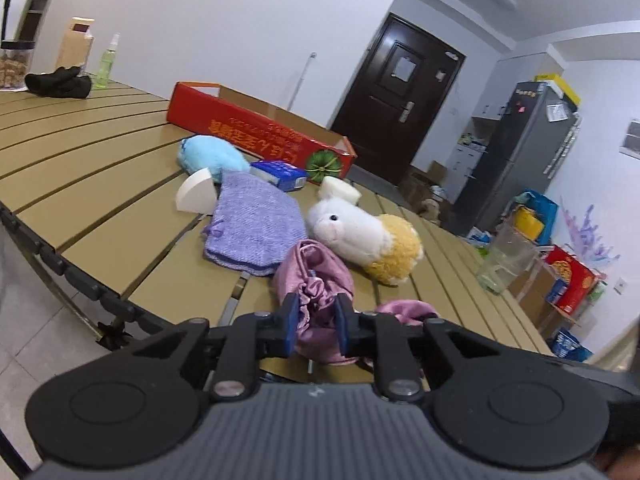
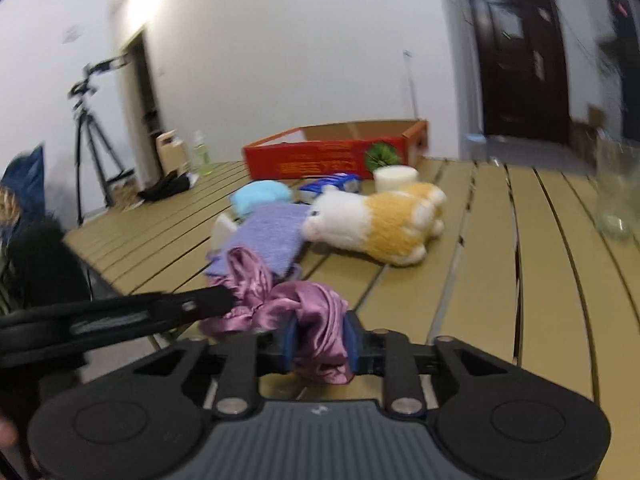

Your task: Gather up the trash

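A crumpled pink satin cloth [image 1: 316,276] lies at the near edge of the slatted table [image 1: 100,168]. My left gripper [image 1: 317,317] is shut on one bunch of it, blue pads pressing both sides. My right gripper [image 2: 320,334] is shut on the other end of the same pink satin cloth [image 2: 316,312]. The left gripper's black finger [image 2: 192,306] reaches into the right wrist view from the left, touching the cloth. Behind lie a purple knitted cloth [image 1: 256,228], a white and yellow plush toy [image 1: 364,240] and a red cardboard box [image 1: 260,128], open at the top.
A light blue plush [image 1: 212,156], a blue packet [image 1: 280,174], a white wedge [image 1: 196,196] and a white foam block [image 1: 340,190] lie by the box. A black cloth [image 1: 58,82] and a spray bottle [image 1: 108,62] stand far left. A clear container [image 2: 618,188] stands right. A tripod [image 2: 90,140] is beyond.
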Motion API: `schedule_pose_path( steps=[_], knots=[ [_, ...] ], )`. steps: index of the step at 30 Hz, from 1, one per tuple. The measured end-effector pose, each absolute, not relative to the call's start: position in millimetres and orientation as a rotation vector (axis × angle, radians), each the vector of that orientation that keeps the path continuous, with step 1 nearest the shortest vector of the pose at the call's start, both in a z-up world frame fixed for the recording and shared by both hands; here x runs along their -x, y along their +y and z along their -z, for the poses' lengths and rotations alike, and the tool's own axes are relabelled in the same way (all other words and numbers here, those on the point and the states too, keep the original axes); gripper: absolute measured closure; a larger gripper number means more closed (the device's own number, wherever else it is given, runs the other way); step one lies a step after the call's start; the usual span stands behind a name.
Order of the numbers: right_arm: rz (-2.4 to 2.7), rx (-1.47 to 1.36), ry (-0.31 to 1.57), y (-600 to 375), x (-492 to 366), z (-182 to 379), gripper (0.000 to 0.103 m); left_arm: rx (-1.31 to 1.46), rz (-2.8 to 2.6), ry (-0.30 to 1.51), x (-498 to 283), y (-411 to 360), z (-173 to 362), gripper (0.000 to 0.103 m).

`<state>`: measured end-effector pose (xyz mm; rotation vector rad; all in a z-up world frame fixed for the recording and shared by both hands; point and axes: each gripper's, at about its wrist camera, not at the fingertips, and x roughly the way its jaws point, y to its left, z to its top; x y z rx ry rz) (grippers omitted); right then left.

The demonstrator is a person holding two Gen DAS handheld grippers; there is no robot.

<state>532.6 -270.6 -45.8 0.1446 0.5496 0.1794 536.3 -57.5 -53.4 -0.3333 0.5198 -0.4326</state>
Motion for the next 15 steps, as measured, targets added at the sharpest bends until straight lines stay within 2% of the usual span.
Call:
schedule_pose_path(
  steps=[1, 3, 7, 8, 10, 11, 15],
  knots=[
    [-0.181, -0.121, 0.548, -270.5, -532.2, 47.0, 0.084, 0.327, 0.441, 0.519, -536.1, -56.3, 51.8, 0.076],
    [-0.19, -0.098, 0.548, -271.1, -531.9, 49.4, 0.085, 0.312, 0.449, 0.524, -536.3, -55.2, 51.4, 0.057],
    [-0.211, -0.087, 0.549, -273.4, -528.7, 49.3, 0.086, 0.283, 0.427, 0.546, -542.9, -55.5, 54.6, 0.057],
    [-0.214, -0.079, 0.549, -272.9, -529.1, 49.1, 0.087, 0.287, 0.426, 0.558, -545.6, -55.7, 57.1, 0.059],
    [-0.217, -0.077, 0.548, -272.0, -528.9, 48.1, 0.087, 0.324, 0.446, 0.57, -550.5, -54.7, 62.2, 0.071],
    [-0.218, -0.078, 0.549, -272.2, -528.9, 48.0, 0.087, 0.337, 0.466, 0.572, -551.2, -54.4, 62.8, 0.083],
    [-0.214, -0.093, 0.546, -272.7, -530.0, 46.1, 0.089, 0.288, 0.477, 0.539, -543.4, -58.9, 58.0, 0.088]
  ],
)
